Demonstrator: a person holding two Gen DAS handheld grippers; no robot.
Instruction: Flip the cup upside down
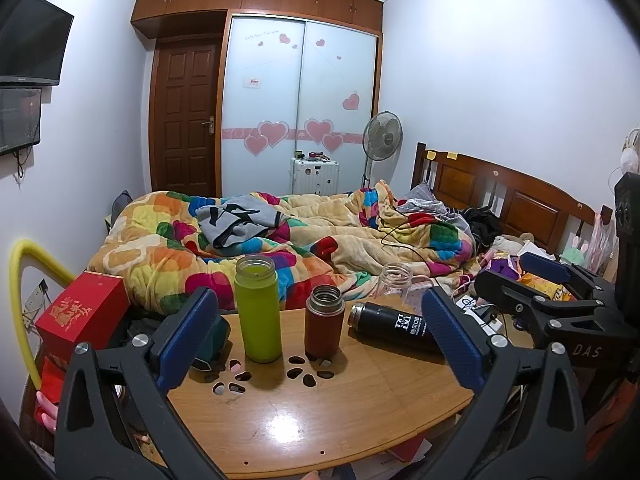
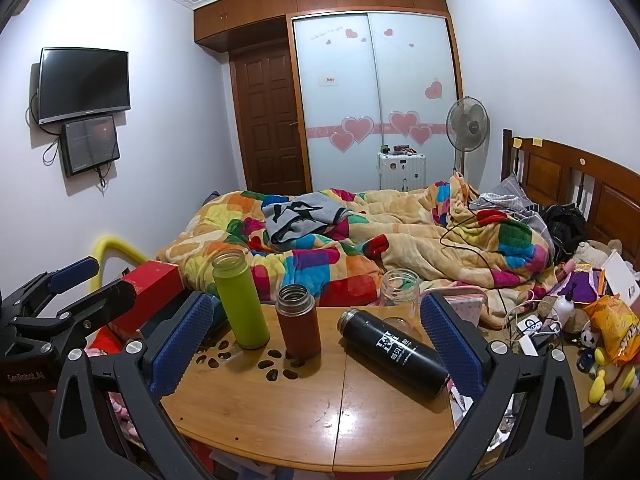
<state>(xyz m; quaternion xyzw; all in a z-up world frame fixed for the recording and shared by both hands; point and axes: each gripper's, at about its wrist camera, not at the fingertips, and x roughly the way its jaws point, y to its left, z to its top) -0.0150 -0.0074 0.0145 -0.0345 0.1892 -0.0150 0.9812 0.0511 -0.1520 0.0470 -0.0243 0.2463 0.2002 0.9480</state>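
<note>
Black flask (image 2: 394, 354) lying on its side on right half of wooden table (image 2: 280, 412), mouth toward red-brown flask (image 2: 298, 320). Green flask (image 2: 240, 300) and red-brown flask upright, uncapped, left of it. Clear glass jar (image 2: 398, 292) at far edge. Left tongs (image 1: 320, 340) and right tongs (image 2: 316, 348) spread wide, grasping nothing.

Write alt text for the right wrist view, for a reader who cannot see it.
Open right tongs frame a wooden table holding an upright green bottle, an upright brown flask and a black flask lying on its side. A cluttered bed lies behind.
</note>
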